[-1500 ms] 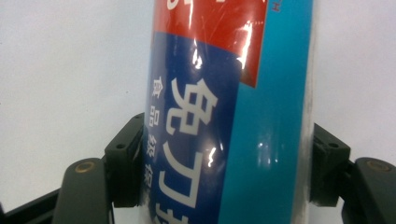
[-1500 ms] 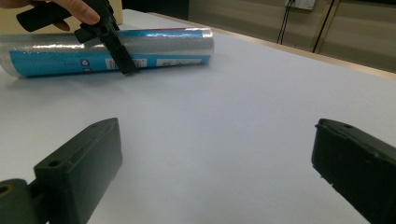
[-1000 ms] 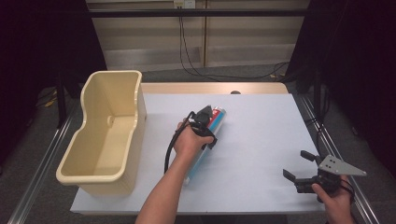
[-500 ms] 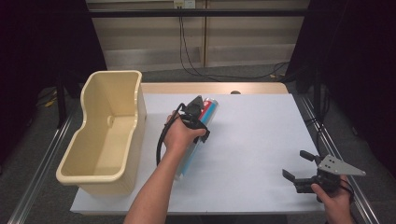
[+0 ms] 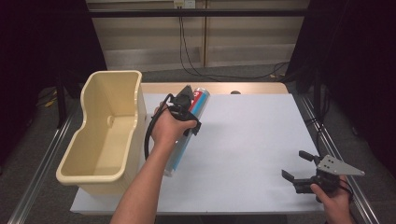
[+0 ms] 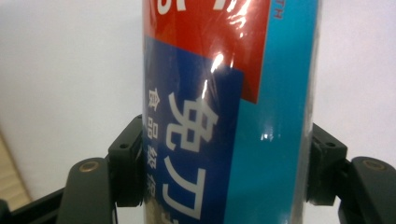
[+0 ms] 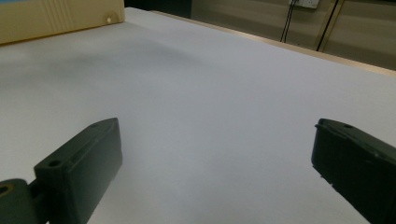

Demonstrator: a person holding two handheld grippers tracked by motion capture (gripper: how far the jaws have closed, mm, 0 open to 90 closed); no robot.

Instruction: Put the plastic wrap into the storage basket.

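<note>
A long round tube with a blue, cyan and red label hangs tilted above the white table, just right of the cream bin. Its upper end points toward the far edge. My left gripper is shut on it, and in the left gripper view the two black jaws press on either side of the tube with the gripper centred on it. At the table's near right corner my right gripper is open, nothing between its jaws.
A deep cream plastic bin stands along the left edge of the table, and its corner shows far off in the right gripper view. Cables hang down the wall behind the table.
My left hand has lifted the tube off the table and carried it left toward the bin. The right gripper has stayed where it was.
</note>
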